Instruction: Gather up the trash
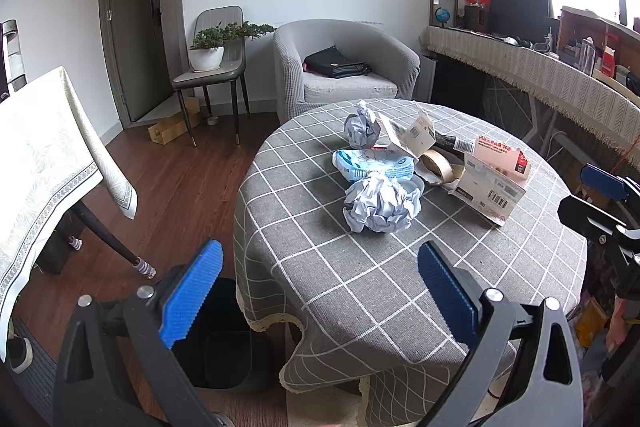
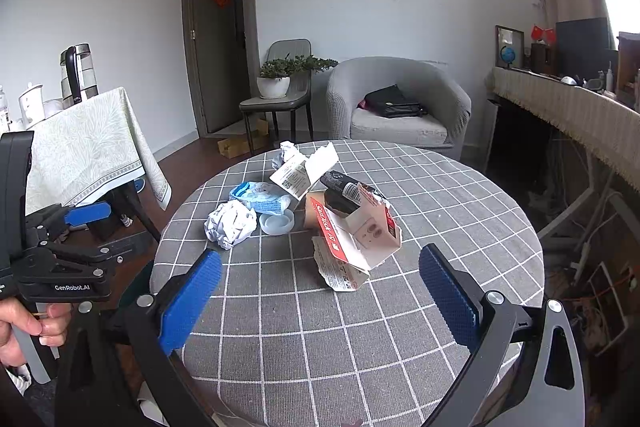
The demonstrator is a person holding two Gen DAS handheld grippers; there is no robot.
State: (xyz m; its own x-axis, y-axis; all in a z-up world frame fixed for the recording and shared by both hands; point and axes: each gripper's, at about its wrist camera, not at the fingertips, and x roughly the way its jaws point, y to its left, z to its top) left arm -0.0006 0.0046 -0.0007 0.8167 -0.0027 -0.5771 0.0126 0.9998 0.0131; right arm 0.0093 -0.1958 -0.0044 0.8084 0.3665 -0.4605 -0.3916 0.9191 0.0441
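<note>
Trash lies in a heap on the round table (image 1: 360,287) with a grey checked cloth. Nearest me is a crumpled paper ball (image 1: 380,205) (image 2: 231,223), behind it a blue plastic wrapper (image 1: 370,165) (image 2: 260,199), a second paper ball (image 1: 361,127) (image 2: 286,151), a tape roll (image 1: 436,163), a torn red-and-white carton (image 1: 494,179) (image 2: 356,239) and a white card (image 1: 412,135) (image 2: 308,171). A black bin (image 1: 218,339) stands on the floor under the table's left edge. My left gripper (image 1: 320,295) is open above the table's near-left edge. My right gripper (image 2: 320,295) is open in front of the carton.
A cloth-covered side table (image 1: 44,163) stands to the left, with a kettle (image 2: 78,75) on it. Behind the round table are a grey armchair (image 1: 344,67) with a black bag, a chair holding a potted plant (image 1: 208,47), and a long cluttered desk (image 1: 540,75) on the right.
</note>
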